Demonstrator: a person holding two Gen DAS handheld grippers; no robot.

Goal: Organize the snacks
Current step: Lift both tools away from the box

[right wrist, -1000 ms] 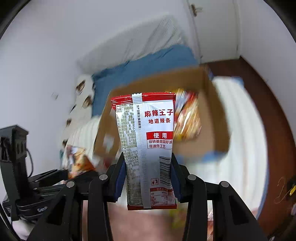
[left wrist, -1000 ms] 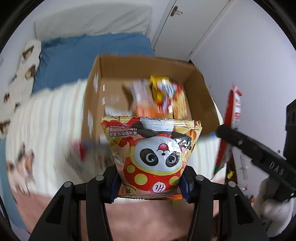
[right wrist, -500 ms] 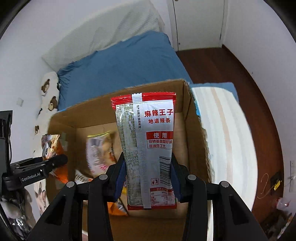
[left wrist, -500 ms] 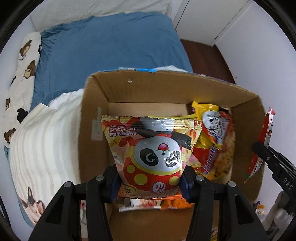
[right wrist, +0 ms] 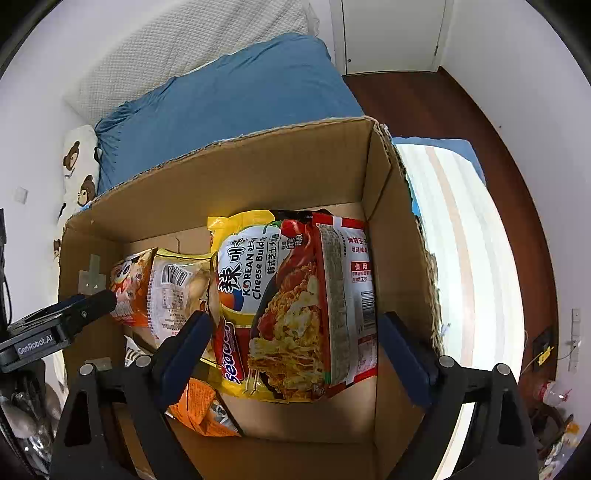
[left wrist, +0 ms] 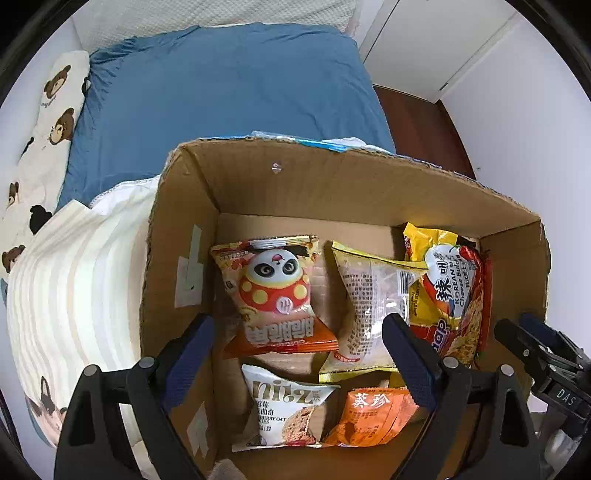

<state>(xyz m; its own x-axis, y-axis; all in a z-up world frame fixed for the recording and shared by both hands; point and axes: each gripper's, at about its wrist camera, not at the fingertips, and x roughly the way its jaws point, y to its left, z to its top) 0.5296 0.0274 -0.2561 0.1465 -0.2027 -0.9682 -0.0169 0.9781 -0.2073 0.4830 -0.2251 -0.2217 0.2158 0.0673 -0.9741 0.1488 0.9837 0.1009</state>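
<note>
Ahead of me lies a bed with a blue sheet and a bear-print pillow. White walls, a white door and dark wooden floor surround it.

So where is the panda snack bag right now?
In the left wrist view, the panda snack bag lies on the floor of the cardboard box, near its left wall, next to the clear noodle packet, beyond the open left gripper.
</note>
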